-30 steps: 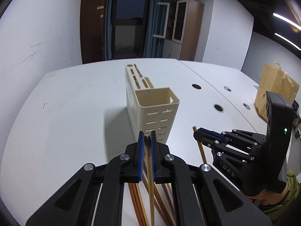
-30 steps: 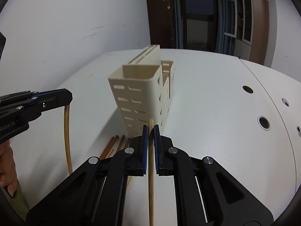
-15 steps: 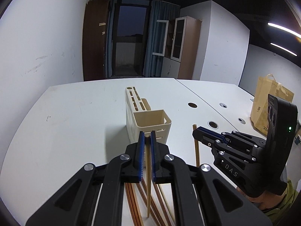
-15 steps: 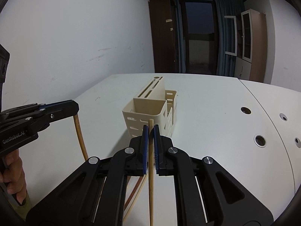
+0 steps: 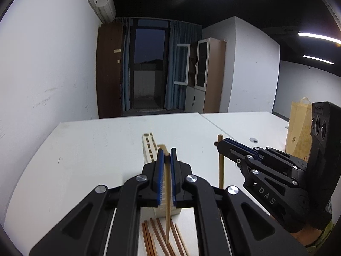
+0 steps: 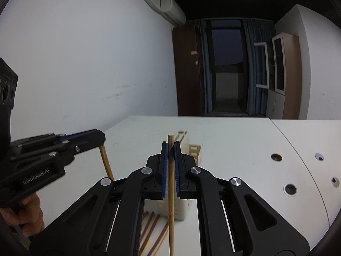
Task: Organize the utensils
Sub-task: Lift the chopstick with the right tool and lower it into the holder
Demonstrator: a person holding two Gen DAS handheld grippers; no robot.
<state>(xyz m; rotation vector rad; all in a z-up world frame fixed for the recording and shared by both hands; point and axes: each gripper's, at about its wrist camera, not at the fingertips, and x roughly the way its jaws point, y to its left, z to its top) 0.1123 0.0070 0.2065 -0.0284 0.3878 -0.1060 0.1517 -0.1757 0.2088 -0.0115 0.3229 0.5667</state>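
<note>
A: Where does the left gripper (image 5: 165, 156) stand?

B: Its fingers (image 5: 159, 177) are closed on a pale chopstick (image 5: 168, 200). The stick runs between the blue pads, its blunt top just showing at the fingertips and its thin end hanging down, clear of the worktop (image 5: 91, 149), above the loose chopsticks (image 5: 157, 239) that lie there.

A: And the right gripper (image 6: 169, 147)?

B: The same hold. Its fingers (image 6: 163, 170) are shut on a second chopstick (image 6: 171, 202), which stands nearly upright between the pads. The round top pokes a little above the fingertips; the long part drops below them and out of the bottom of the right wrist view.

A: Can each be seen from the other side?

B: Yes. In the left wrist view the right gripper (image 5: 221, 146) comes in from the right with its stick (image 5: 220, 164) hanging below the tips. In the right wrist view the left gripper (image 6: 100, 138) comes in from the left, a hand (image 6: 23, 211) on its handle, its stick (image 6: 106, 163) slanting down.

A: And the utensil holder (image 5: 149, 147)?

B: Cream, slotted, standing on the worktop just behind both sets of fingers and largely hidden by them. The loose chopsticks lie at its near foot. A brown paper bag (image 5: 298, 128) stands far right.
</note>
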